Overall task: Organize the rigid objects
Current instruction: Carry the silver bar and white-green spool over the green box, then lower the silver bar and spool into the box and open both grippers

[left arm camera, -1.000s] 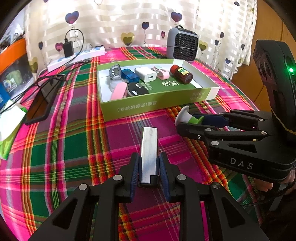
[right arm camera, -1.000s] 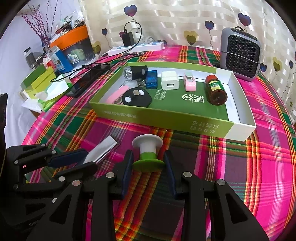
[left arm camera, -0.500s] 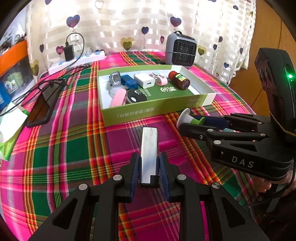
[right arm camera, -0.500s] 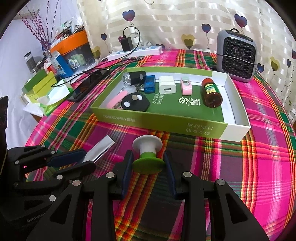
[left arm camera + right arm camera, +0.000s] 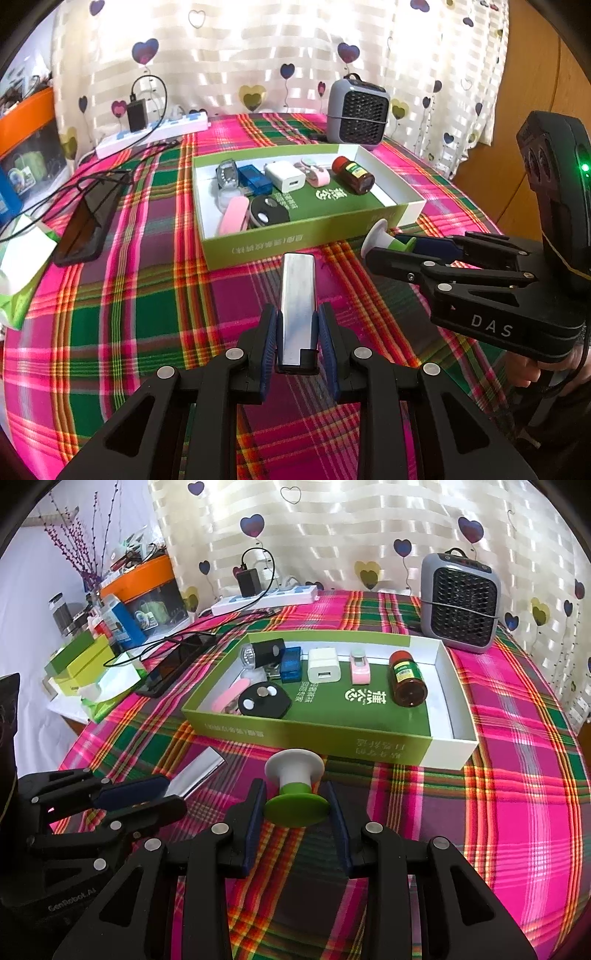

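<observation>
Right now your left gripper (image 5: 297,341) pinches a flat silver metal bar (image 5: 297,295) at lower centre, while your right gripper (image 5: 295,814) clamps a white-and-green spool-shaped plastic stopper (image 5: 295,790). Both are near the front wall of the open green cardboard box (image 5: 314,738) at mid-frame.

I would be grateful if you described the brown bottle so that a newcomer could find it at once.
Start at the green box lying open on the plaid tablecloth, in front of the grey heater. The brown bottle lies on its side at the right end of the back row, beside the pink clip. It alone is dark amber, with a red cap and a green label.
</observation>
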Motion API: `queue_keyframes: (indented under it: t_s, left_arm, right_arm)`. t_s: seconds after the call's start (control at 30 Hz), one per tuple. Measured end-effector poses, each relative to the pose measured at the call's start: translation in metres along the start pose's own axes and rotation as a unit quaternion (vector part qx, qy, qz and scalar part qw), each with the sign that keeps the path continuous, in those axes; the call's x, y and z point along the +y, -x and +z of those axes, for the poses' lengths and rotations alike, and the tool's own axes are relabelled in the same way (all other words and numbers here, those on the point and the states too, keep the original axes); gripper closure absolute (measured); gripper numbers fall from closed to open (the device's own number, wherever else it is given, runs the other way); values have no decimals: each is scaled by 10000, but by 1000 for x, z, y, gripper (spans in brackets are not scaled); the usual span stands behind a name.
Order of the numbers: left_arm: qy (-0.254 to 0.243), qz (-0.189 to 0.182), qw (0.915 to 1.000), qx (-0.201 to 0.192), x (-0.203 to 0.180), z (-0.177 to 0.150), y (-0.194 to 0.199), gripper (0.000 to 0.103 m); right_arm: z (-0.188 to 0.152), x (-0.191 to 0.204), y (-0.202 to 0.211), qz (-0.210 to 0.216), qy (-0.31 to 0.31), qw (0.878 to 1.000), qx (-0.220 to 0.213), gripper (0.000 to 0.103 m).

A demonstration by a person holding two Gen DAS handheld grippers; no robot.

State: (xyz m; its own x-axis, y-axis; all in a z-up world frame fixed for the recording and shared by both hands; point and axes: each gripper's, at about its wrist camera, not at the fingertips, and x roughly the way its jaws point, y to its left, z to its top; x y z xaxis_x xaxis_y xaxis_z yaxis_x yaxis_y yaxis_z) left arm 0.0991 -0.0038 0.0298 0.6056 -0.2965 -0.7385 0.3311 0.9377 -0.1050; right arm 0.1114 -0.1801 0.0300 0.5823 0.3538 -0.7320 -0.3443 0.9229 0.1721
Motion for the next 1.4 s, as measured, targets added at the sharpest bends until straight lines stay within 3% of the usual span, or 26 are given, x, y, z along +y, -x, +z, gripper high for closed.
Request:
queue_keyframes:
  t_s: [0.3, 0.73, 1.4]
  left_arm:
    - [-131, -68, 9997, -201, -6, 26, 2, 81]
    - [-189, -223, 9993, -233, -12, 63, -25, 82]
    - [-140, -177, 9997, -48, -8, 81, -58, 82]
  right_arm:
    - [14, -17, 12, -168, -114, 9996, -190, 68]
    - [42, -44, 3, -284, -218, 9992, -192, 68]
    - [59, -58, -26, -295, -308, 9991, 9, 68]
